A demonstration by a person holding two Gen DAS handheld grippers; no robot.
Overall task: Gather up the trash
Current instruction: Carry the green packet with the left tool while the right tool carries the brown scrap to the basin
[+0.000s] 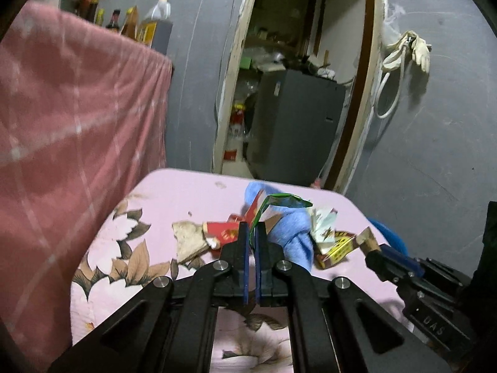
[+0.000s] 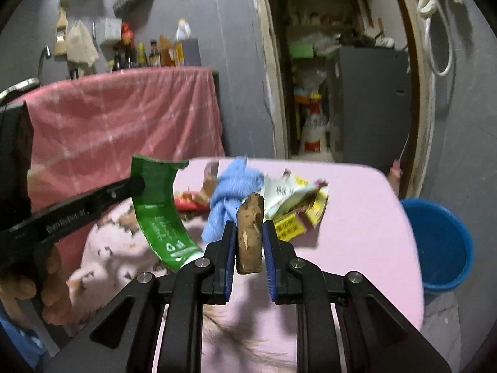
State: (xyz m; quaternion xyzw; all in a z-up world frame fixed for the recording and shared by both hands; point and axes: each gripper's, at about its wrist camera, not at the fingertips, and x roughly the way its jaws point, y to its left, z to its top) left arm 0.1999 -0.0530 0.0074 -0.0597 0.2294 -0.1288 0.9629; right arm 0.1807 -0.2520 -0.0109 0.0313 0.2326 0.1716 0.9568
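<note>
My left gripper (image 1: pixel 251 227) is shut on a flattened green tube (image 1: pixel 276 202) and holds it above the pink table (image 1: pixel 174 192); the tube also shows at the left of the right wrist view (image 2: pixel 158 211). My right gripper (image 2: pixel 248 223) is shut on a brown chunk of wood (image 2: pixel 249 233), lifted over the table. On the table lie a blue cloth (image 2: pixel 231 192), a red packet (image 1: pixel 222 231), a yellow box (image 2: pixel 298 217) and a torn white wrapper (image 2: pixel 284 191).
A blue bucket (image 2: pixel 441 245) stands on the floor right of the table. A pink checked cloth (image 2: pixel 124 118) covers a counter at the left, with bottles behind. An open doorway (image 2: pixel 341 93) with a grey cabinet lies beyond the table.
</note>
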